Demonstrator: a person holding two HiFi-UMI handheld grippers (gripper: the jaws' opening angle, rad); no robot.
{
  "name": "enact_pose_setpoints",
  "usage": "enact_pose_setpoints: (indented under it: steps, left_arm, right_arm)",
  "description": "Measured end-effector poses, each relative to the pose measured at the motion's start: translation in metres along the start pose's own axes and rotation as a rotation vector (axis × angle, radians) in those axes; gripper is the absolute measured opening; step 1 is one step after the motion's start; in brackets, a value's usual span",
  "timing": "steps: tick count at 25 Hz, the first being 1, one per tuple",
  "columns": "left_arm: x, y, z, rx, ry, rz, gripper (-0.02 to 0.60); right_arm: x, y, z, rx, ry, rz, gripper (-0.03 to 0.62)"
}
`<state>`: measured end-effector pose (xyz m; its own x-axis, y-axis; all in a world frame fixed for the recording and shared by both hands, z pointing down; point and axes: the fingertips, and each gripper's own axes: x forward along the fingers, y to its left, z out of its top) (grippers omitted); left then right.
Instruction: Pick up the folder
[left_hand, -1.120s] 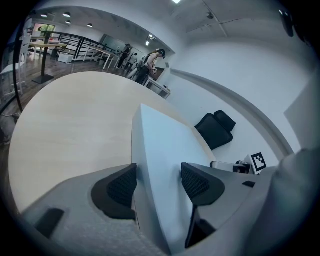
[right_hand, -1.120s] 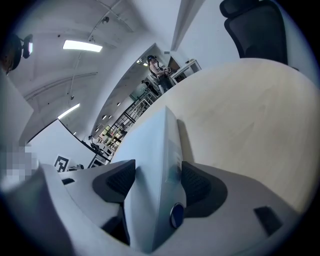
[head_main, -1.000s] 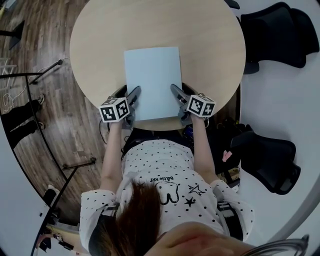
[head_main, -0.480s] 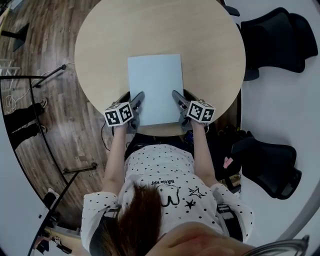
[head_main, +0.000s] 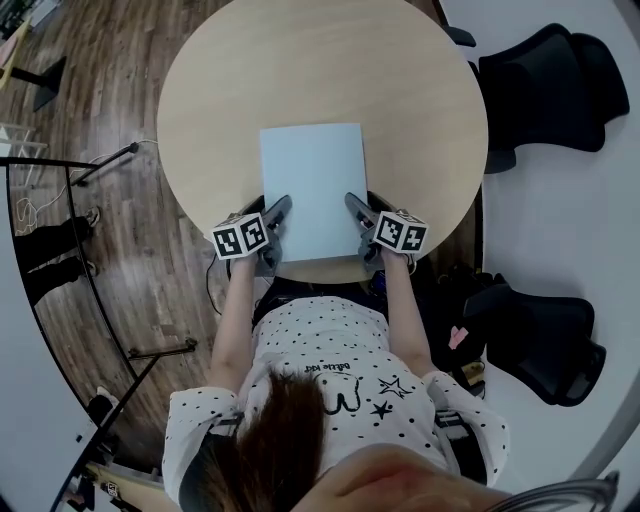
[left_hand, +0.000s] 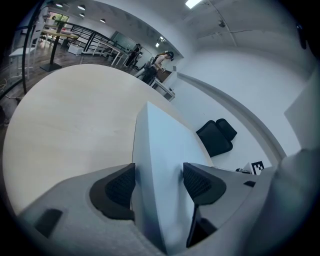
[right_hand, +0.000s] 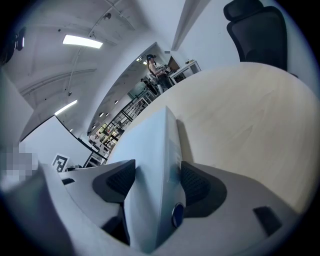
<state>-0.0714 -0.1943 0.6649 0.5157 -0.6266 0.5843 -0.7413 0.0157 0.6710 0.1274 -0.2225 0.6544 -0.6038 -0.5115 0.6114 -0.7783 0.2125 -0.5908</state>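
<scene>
Your left tongs (head_main: 274, 208) have just been opening, so they and the right tongs (head_main: 357, 207) are straddling, unclamped, the near corners of the folder (head_main: 312, 185) lying on the desk (head_main: 220, 100), probably readying an even lift.

Open-plan office: round wooden table (head_main: 400, 60), black swivel chairs (head_main: 545, 65) at right, more tables (left_hand: 56, 34) far off, ceiling strip lights (right_hand: 82, 41).

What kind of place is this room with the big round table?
Probably an office or shared workspace: a round wooden table, black office chairs beside it, and rows of desks farther back.
</scene>
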Motion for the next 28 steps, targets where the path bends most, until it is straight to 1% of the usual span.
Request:
enact_pose_setpoints:
  steps: [8,18,24,28]
  left_arm:
    - [-0.004,-0.003,0.001,0.005,-0.02,0.018,0.301]
    - [-0.013,-0.01,0.003,0.029,-0.04,0.033,0.299]
    - [-0.019,-0.015,0.013,0.048,-0.065,0.031,0.301]
    - [-0.024,-0.02,0.022,0.059,-0.097,0.028,0.301]
  right_arm:
    - [-0.003,0.005,0.002,-0.007,-0.019,-0.008,0.284]
    - [-0.007,0.01,0.002,-0.01,-0.024,0.01,0.284]
    - [-0.009,0.02,0.014,-0.04,-0.047,0.019,0.284]
    - [-0.011,0.029,0.024,-0.072,-0.065,0.027,0.284]
